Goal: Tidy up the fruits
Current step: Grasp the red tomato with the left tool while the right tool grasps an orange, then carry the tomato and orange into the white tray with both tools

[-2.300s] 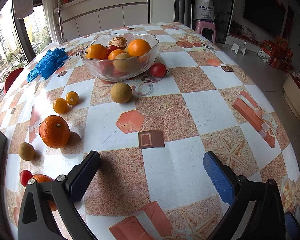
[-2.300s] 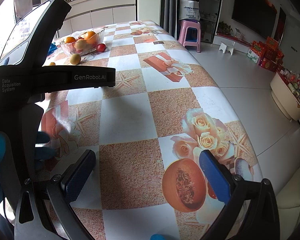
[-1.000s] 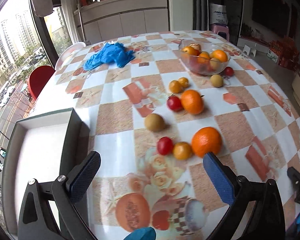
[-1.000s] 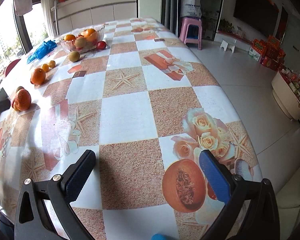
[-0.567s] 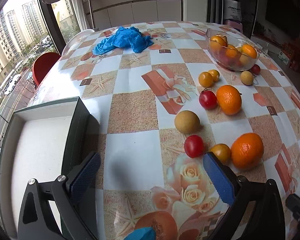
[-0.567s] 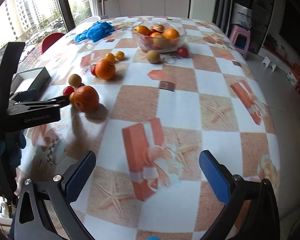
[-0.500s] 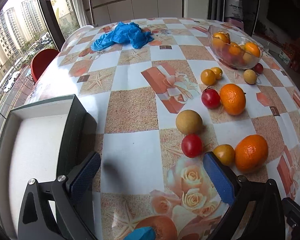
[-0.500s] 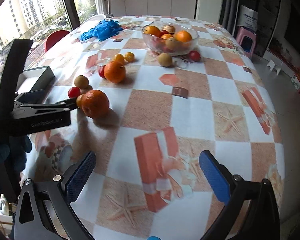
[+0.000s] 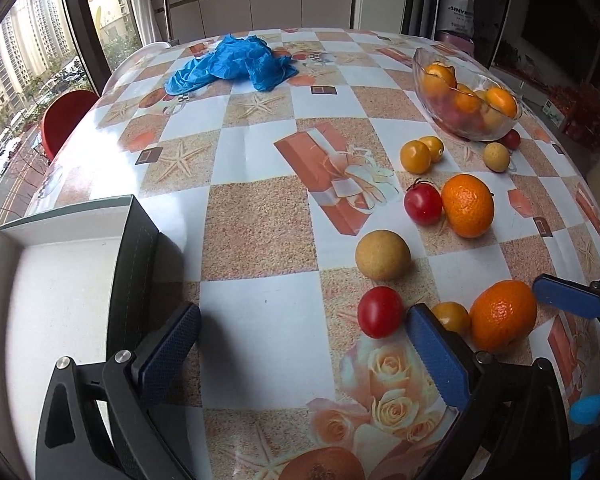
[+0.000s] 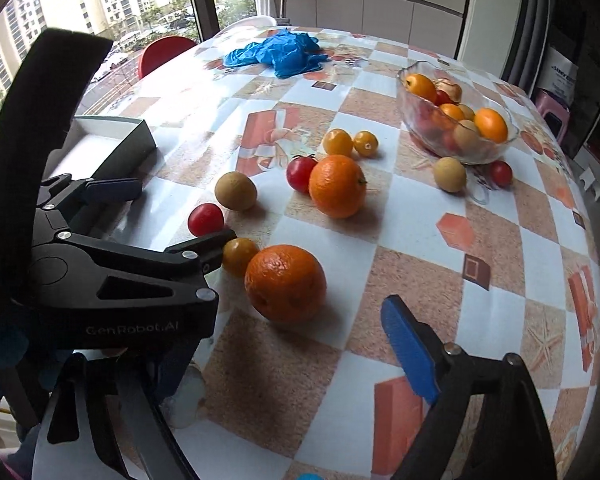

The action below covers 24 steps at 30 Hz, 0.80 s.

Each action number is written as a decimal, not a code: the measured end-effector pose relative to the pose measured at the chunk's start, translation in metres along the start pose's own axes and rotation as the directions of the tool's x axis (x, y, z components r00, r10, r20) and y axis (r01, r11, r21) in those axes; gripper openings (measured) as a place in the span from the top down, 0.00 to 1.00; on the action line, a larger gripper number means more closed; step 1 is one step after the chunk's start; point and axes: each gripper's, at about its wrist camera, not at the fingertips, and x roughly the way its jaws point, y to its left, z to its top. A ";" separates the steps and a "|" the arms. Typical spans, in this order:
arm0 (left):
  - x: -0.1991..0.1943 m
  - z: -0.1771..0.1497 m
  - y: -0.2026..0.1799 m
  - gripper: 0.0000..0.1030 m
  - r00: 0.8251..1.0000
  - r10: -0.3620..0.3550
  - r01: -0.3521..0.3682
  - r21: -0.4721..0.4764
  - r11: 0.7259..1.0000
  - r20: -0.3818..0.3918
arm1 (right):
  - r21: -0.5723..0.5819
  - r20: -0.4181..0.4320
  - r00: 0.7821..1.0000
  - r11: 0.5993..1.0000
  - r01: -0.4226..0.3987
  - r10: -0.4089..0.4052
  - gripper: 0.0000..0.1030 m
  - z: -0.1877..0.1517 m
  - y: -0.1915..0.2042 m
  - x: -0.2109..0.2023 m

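Observation:
Loose fruit lies on the patterned table: a big orange (image 10: 286, 282), a small yellow fruit (image 10: 239, 256), a red tomato (image 10: 205, 219) and a brown round fruit (image 10: 235, 191). Further off lie a second orange (image 10: 337, 185) and a glass bowl (image 10: 456, 120) of fruit. My right gripper (image 10: 296, 340) hovers just short of the big orange, its jaws closing with nothing between the pads; its left finger is hidden behind the left tool. My left gripper (image 9: 304, 352) stands open over bare table, right finger beside the yellow fruit (image 9: 452, 316). An open white-lined box (image 9: 60, 280) sits at its left.
Blue gloves (image 9: 236, 66) lie crumpled at the far side. Two small yellow fruits (image 9: 422, 152), a pale fruit (image 9: 496, 156) and a tomato (image 9: 422, 206) lie near the bowl. A red chair (image 9: 66, 114) stands beyond the table edge.
My right gripper swung left across the table to the big orange beside the left gripper, and its jaws narrowed. The left gripper barely moved; the right gripper's blue finger now shows in its view.

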 end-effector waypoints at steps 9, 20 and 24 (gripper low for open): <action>-0.005 0.000 0.003 0.10 1.000 0.009 -0.009 -0.030 1.000 0.006 | -0.050 0.038 0.999 0.999 -0.017 0.019 0.60 -0.003 0.009 -0.005; -0.016 -0.003 -0.008 0.74 1.000 -0.011 0.011 -0.015 1.000 0.029 | 0.132 0.030 0.999 0.991 -0.022 0.018 0.60 -0.039 -0.031 -0.035; -0.024 -0.009 -0.005 0.79 0.999 -0.051 0.051 -0.040 0.998 0.015 | 0.155 0.033 0.999 0.988 -0.022 0.017 0.60 -0.048 -0.034 -0.045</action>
